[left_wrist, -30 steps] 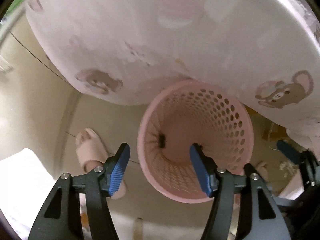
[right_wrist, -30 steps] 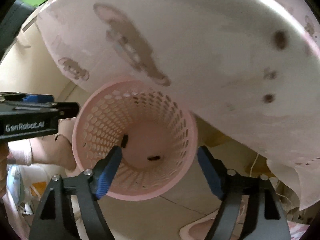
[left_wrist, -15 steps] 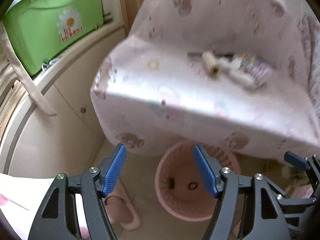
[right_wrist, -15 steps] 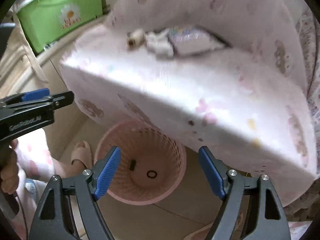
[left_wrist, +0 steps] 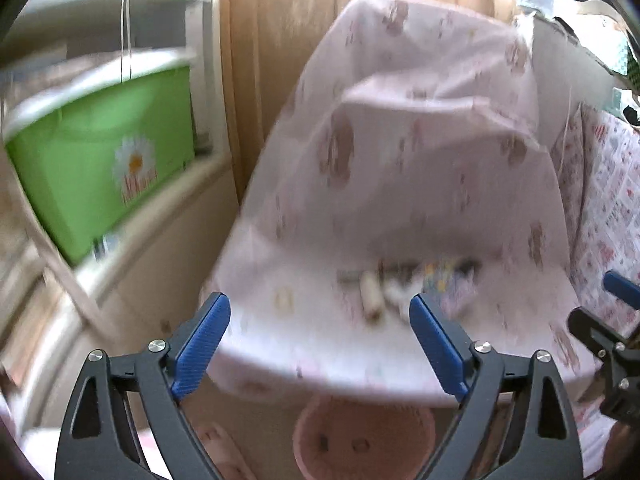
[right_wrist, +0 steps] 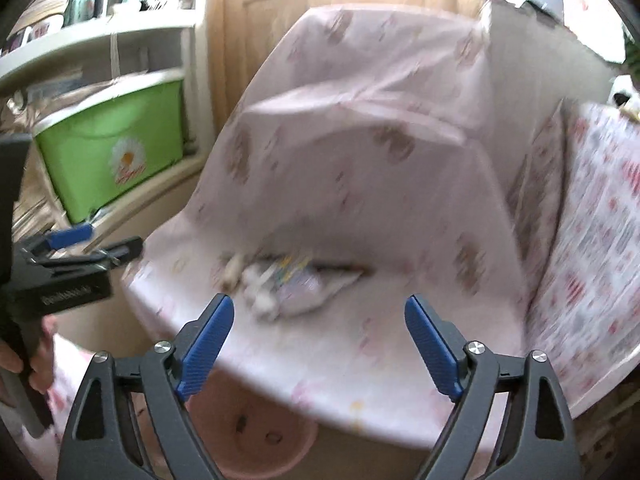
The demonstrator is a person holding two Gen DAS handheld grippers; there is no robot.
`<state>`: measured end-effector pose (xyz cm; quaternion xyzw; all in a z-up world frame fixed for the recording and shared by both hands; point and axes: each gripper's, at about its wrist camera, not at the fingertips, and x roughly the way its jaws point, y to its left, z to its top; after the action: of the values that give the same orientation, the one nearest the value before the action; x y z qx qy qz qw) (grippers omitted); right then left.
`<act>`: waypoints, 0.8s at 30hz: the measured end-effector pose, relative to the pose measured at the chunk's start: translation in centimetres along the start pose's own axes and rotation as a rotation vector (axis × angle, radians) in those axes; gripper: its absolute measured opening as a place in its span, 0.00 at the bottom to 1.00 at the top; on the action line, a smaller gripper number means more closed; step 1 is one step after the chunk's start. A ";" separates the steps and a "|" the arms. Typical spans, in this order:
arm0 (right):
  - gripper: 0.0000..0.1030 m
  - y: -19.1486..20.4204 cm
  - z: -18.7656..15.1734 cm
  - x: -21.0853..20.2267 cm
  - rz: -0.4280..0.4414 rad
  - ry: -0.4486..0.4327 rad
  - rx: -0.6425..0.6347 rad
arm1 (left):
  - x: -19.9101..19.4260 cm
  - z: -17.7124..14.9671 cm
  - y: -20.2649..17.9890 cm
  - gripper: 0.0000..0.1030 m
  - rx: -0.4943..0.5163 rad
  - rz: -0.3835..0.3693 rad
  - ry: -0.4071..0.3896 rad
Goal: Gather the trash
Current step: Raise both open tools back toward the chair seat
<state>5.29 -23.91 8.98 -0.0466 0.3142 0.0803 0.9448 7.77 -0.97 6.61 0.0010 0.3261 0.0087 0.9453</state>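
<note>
Pink bear-print cover draped the seat; on it lay the trash, a blurred heap of wrappers and scraps, above the pink basket on the floor. Left tool and right tool, jaws just widened, empty. Step judged: return for another piece; next, descend and close on one.

Seat of the cloth-covered chair: front edge and right half bare, open from above. Litter cluster crowds the seat's middle toward the backrest, which walls the rear. Pink basket sits below the front edge, partly overhung. Green storage box blocks the left.
</note>
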 end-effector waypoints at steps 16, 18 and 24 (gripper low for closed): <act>1.00 -3.8 0.9 6.1 -0.075 -0.037 0.097 | 4.3 -0.8 -0.4 0.99 0.107 0.030 -0.061; 1.00 -4.3 0.5 6.9 -0.060 0.005 0.108 | 5.1 -1.4 0.1 0.99 0.065 -0.007 -0.027; 1.00 -5.2 -0.4 7.9 -0.107 0.006 0.098 | 8.1 -2.4 -0.8 0.80 0.073 -0.079 0.078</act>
<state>12.25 -28.14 4.12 -0.0172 0.3177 0.0139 0.9479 12.67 -1.68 -0.30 0.0223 0.3628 -0.0403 0.9307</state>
